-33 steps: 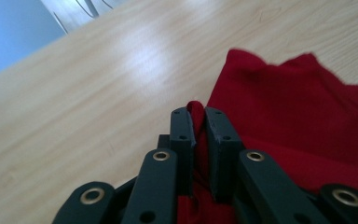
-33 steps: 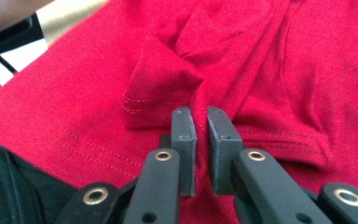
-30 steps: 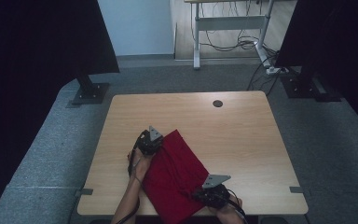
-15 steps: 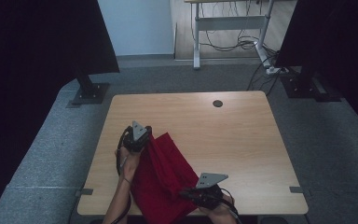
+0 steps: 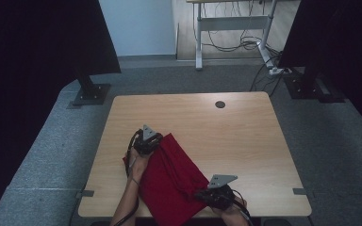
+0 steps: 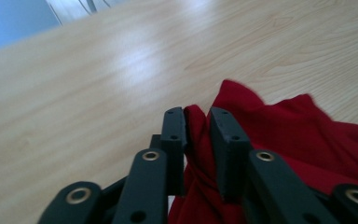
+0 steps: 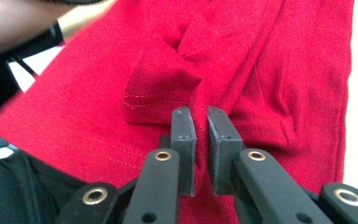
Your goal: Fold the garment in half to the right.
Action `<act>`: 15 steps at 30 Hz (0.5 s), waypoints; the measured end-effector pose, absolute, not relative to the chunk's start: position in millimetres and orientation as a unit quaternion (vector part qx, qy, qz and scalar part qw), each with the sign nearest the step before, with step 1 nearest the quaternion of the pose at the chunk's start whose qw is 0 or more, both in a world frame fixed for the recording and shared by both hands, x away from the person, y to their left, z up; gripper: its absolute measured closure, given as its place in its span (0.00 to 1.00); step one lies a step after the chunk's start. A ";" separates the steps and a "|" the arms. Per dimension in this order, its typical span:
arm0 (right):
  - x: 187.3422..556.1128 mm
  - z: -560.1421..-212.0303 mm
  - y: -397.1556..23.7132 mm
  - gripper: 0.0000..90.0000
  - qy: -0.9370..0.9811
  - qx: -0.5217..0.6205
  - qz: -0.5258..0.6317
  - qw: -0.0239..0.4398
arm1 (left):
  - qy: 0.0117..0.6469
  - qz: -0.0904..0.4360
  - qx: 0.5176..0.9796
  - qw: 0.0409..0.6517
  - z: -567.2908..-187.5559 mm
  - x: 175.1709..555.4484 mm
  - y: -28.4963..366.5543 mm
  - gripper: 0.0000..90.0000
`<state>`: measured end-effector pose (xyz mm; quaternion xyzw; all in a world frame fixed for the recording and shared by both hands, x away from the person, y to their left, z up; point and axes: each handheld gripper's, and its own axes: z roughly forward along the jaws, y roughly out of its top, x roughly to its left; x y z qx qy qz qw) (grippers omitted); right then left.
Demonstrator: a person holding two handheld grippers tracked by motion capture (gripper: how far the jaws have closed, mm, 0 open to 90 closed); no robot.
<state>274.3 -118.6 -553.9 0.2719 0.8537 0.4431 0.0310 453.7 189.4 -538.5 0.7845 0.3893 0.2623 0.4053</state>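
A red cloth [image 5: 174, 183] lies spread on the near part of the wooden table [image 5: 207, 122], its front edge hanging over the table's front. My left gripper [image 5: 154, 142] is at the cloth's far left corner. In the left gripper view its jaws [image 6: 196, 116] have just been opening, and a bunch of the cloth [image 6: 298, 126] still fills the gap between the pads. My right gripper [image 5: 200, 193] is at the cloth's near right edge. In the right gripper view it [image 7: 200, 116] is shut on a pinched fold of the cloth [image 7: 261, 56] with a stitched hem beside it.
A round dark grommet [image 5: 220, 104] sits near the table's far edge. Dark screens on black stands [image 5: 92, 92] flank the table on the grey carpet. Behind stands a desk frame [image 5: 200, 37] with cables on the floor.
Both grippers swung left with the cloth, bunching it narrower, then came back right. The cloth now lies spread out flatter again.
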 end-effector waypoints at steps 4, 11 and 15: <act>272.9 -556.0 -118.7 0.91 0.853 0.277 0.442 0.035 | 0.433 0.267 0.767 0.390 -539.0 462.3 197.8 0.74; 272.4 -557.4 -117.8 0.91 0.852 0.284 0.439 0.038 | 0.453 0.262 0.770 0.366 -524.4 468.0 219.6 0.60; 273.7 -558.3 -116.8 0.90 0.852 0.285 0.438 0.037 | 0.433 0.276 0.782 0.354 -512.6 456.2 224.3 0.49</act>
